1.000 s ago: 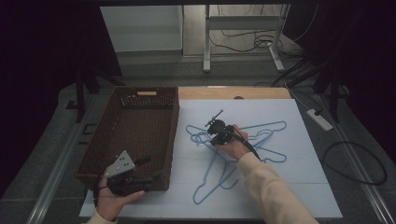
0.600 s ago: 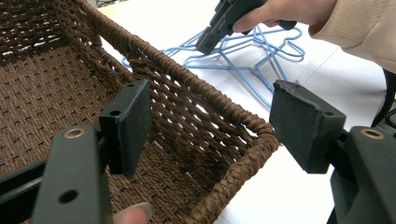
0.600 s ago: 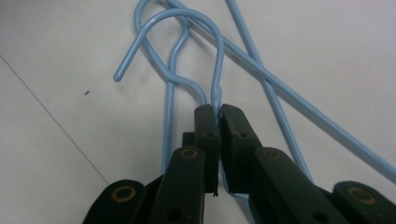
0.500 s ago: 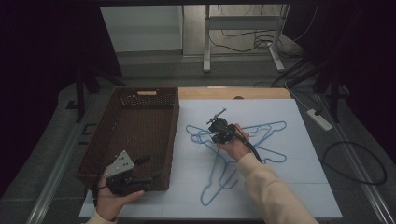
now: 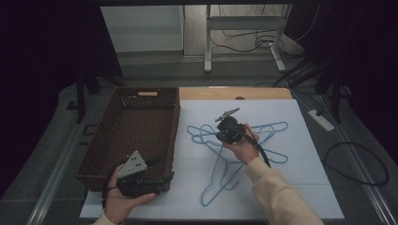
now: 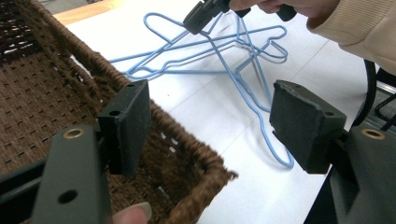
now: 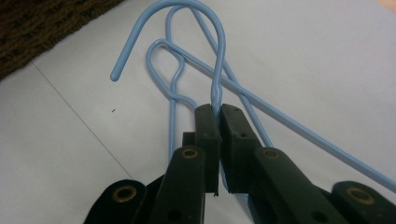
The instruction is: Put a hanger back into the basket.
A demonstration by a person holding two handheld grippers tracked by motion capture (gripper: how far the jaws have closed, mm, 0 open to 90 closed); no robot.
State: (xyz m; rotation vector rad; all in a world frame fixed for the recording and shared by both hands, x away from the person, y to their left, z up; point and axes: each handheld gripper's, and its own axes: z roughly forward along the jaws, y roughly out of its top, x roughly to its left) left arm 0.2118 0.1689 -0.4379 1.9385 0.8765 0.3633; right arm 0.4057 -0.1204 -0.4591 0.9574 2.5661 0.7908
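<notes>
Right gripper (image 7: 219, 109) pinches neck of blue hanger (image 5: 225, 159) from tangle of 3 on white mat (image 5: 300, 187). Left gripper (image 6: 210, 126) wide, empty, beside basket (image 5: 94, 159). Lift slowly, shake hooks free, swing over basket.

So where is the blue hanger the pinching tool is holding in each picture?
High view: held hanger runs from centre down toward the bottom.
Left gripper view: top centre to right.
Right gripper view: its neck is pinched at centre.
Shared landmark: brown basket.
</notes>
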